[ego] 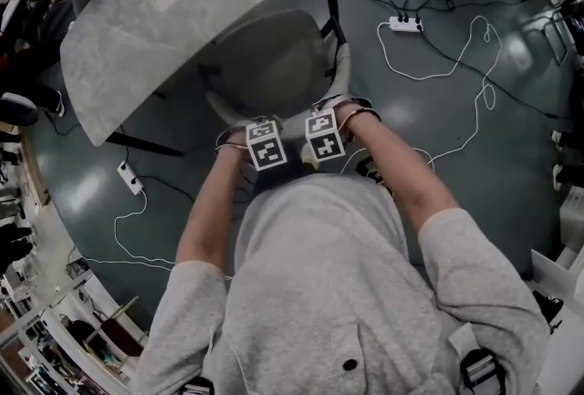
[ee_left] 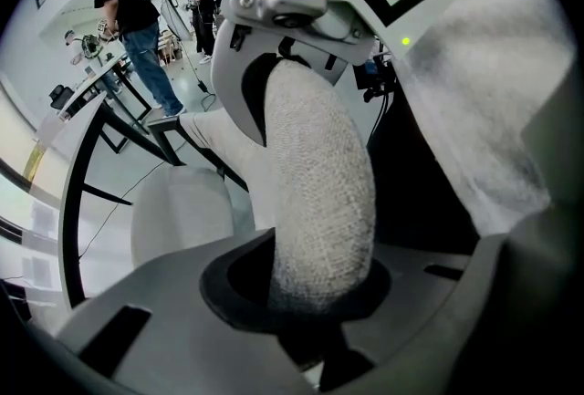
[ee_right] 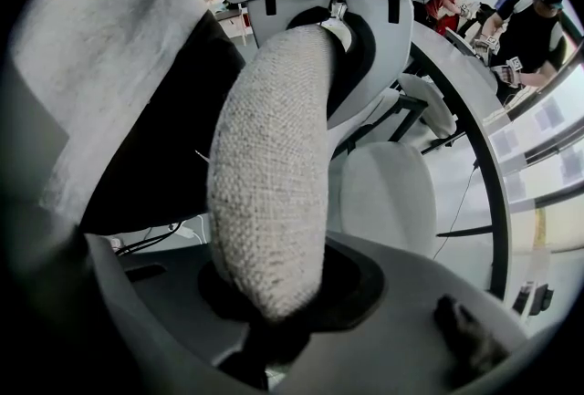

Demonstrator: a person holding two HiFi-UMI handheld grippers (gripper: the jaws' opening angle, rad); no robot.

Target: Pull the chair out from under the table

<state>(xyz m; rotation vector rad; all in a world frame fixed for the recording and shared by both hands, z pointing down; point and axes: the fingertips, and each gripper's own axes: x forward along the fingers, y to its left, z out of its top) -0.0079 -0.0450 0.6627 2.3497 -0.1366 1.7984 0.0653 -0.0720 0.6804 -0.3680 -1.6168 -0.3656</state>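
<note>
Your left gripper (ee_left: pixel 306 306) is closed narrow on the woven top edge of the backrest (ee_left: pixel 319 192) of the grey fabric chair (ego: pixel 274 65), and your right gripper (ee_right: pixel 274 293) grips that same edge just beside it, at its 3 o'clock. The chair stands at your 12 o'clock, seat partly beneath the pale grey tabletop (ego: pixel 182 19), which overlaps it from 10 o'clock. A white power strip (ego: pixel 404 23) lies on the dark floor (ego: pixel 511 165) at 2 o'clock
</note>
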